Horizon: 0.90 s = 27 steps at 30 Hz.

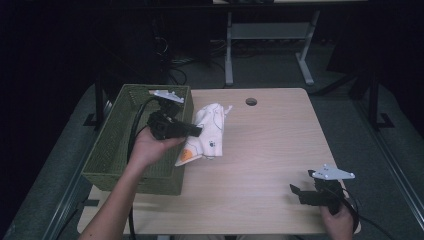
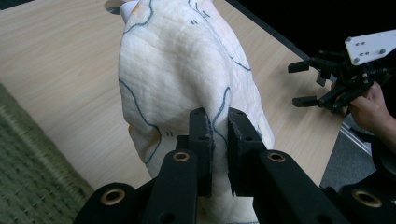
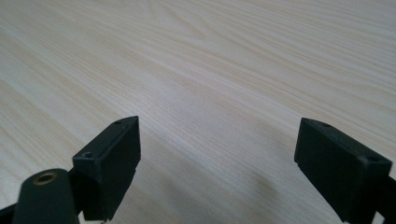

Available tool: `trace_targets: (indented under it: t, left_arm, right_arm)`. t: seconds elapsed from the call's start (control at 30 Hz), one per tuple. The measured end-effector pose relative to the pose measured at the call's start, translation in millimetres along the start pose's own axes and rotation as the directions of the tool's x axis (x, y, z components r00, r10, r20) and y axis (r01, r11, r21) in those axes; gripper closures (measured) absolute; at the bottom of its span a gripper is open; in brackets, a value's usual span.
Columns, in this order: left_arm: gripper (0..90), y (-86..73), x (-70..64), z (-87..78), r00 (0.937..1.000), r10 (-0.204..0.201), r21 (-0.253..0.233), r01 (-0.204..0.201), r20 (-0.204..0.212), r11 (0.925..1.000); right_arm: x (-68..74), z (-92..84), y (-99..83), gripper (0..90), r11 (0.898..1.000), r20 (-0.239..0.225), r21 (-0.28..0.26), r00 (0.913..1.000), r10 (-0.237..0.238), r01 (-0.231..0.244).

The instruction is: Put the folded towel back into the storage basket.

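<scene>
1 cloth, 1 basket, 1 table, 2 grippers: L, R.

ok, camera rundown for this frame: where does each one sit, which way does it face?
High view: above the person's side, looking forward and down at the pale wooden table; both forearms enter from the bottom, beside the green woven basket.
Left gripper view: rides the left gripper, looking along jaws shut on the white printed cloth; the right gripper is farther off.
Right gripper view: rides the right gripper, jaws open, facing bare tabletop.
Shared: high and left gripper views both show the cloth.
</scene>
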<state>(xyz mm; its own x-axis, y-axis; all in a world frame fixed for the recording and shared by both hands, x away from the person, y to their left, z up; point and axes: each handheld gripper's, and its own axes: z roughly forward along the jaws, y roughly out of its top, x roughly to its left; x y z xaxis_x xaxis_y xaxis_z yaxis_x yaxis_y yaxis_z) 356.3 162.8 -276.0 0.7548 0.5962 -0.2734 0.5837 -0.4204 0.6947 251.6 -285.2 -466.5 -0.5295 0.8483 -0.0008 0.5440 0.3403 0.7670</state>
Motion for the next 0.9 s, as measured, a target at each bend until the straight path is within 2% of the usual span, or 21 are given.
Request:
trace_targets:
  t: [0.17,0.53,0.9]
  left_arm:
    - [82.3,-4.3,7.9,-8.7,0.9998,-0.017,-0.012,0.017,-0.003,0.9998]
    - [82.3,-14.1,23.0,-27.8,0.9982,-0.040,-0.015,0.039,-0.045,0.9991]
    - [82.3,-26.2,41.9,-48.4,0.9934,-0.071,-0.009,0.071,-0.090,0.9974]
  right_arm:
    - [0.1,-0.5,0.2,14.1,1.000,0.002,-0.003,1.0000,0.000,0.000]
    - [-0.2,0.5,0.0,14.1,1.000,0.003,0.008,1.0000,-0.001,0.001]
    - [-1.7,1.3,-0.3,14.1,1.000,0.007,0.010,1.0000,0.002,-0.002]
